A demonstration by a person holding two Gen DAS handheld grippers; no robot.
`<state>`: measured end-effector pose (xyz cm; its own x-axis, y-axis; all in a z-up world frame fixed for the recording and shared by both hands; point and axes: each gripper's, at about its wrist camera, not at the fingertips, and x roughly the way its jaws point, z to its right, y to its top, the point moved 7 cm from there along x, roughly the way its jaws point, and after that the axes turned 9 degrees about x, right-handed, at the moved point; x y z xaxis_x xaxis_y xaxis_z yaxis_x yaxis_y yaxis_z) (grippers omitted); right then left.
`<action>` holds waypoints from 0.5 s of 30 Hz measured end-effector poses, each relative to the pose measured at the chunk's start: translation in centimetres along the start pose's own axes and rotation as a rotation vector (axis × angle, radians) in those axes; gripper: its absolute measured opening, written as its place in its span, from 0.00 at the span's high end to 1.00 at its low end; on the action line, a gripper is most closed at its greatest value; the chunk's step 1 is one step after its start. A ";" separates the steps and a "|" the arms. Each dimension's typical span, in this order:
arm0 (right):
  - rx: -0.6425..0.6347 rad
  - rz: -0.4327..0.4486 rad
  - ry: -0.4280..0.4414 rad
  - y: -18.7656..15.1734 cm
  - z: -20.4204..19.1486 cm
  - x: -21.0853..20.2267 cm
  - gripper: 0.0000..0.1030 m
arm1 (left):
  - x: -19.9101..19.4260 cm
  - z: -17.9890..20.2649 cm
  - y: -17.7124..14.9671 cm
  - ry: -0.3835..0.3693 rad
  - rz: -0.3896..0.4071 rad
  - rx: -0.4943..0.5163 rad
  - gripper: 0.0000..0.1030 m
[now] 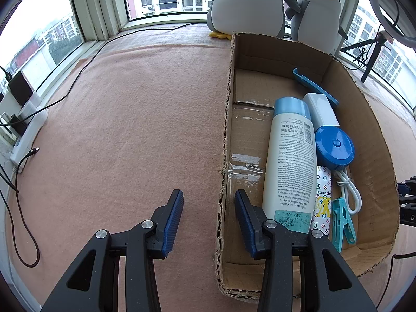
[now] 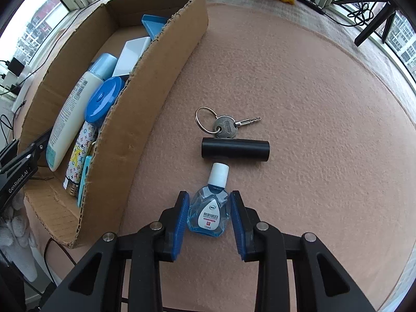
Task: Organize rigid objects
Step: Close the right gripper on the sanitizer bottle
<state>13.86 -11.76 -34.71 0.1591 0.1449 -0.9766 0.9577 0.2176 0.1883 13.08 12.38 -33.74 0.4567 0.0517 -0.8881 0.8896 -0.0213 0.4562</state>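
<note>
We are bracketing the eye-drop bottle [image 2: 209, 212] with spread right tongs [image 2: 209, 217], left tongs [image 1: 209, 223] spread empty over the box [image 1: 369, 119] wall, while key [image 2: 226, 126] and black tube [image 2: 235, 149] are waiting beside the half-filled box.

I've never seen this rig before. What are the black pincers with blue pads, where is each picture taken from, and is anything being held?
Each picture comes from a camera on a hand-held claw, looking along its fingers. The left claw is open and empty, straddling the cardboard box wall; inside lie a white bottle and a blue round case. The right claw is open around a small blue eye-drop bottle on the pink cloth, not gripping it. Beyond lie a black cylinder and a key.
</note>
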 end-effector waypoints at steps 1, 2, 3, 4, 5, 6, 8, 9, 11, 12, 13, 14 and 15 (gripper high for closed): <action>0.004 0.002 0.003 0.0 0.0 0.0 0.72 | 0.0 0.0 0.0 0.000 0.000 0.000 0.56; 0.008 0.003 0.009 0.2 0.6 0.2 0.72 | 0.0 0.0 0.0 0.000 0.000 0.000 0.56; 0.014 0.004 0.014 0.1 1.0 0.3 0.72 | 0.0 0.0 0.0 0.000 0.000 0.001 0.56; 0.020 0.006 0.020 0.1 1.1 0.2 0.72 | 0.0 0.0 0.0 0.000 0.000 0.001 0.56; 0.026 0.006 0.026 0.0 1.3 0.2 0.72 | 0.0 0.0 0.0 0.000 0.000 0.001 0.56; 0.031 0.007 0.031 -0.1 1.7 0.1 0.72 | 0.0 0.0 0.0 0.000 0.000 0.000 0.56; 0.046 0.008 0.043 -0.2 2.2 -0.1 0.72 | 0.0 0.0 0.0 0.000 0.000 0.000 0.56; 0.052 0.007 0.049 -0.1 2.9 -0.2 0.72 | 0.0 0.0 0.0 0.000 0.000 0.000 0.56; 0.068 0.006 0.062 -0.1 3.8 -0.4 0.72 | 0.0 0.0 0.0 0.000 0.000 0.000 0.56; 0.075 0.008 0.069 0.0 4.2 -0.5 0.72 | 0.0 0.0 0.0 0.000 0.000 0.000 0.56; 0.084 0.010 0.077 0.0 4.5 -0.6 0.72 | 0.0 0.0 0.0 0.000 0.000 0.000 0.56; 0.099 0.013 0.091 0.0 5.0 -0.9 0.72 | 0.0 0.0 0.0 -0.001 0.000 -0.001 0.56; 0.108 0.018 0.099 0.0 5.3 -1.2 0.72 | 0.0 0.0 0.0 0.000 0.000 -0.001 0.56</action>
<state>14.96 -17.00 -34.05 0.1569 0.2433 -0.9572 0.9760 0.1100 0.1879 13.07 12.40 -33.72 0.4567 0.0513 -0.8882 0.8896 -0.0206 0.4562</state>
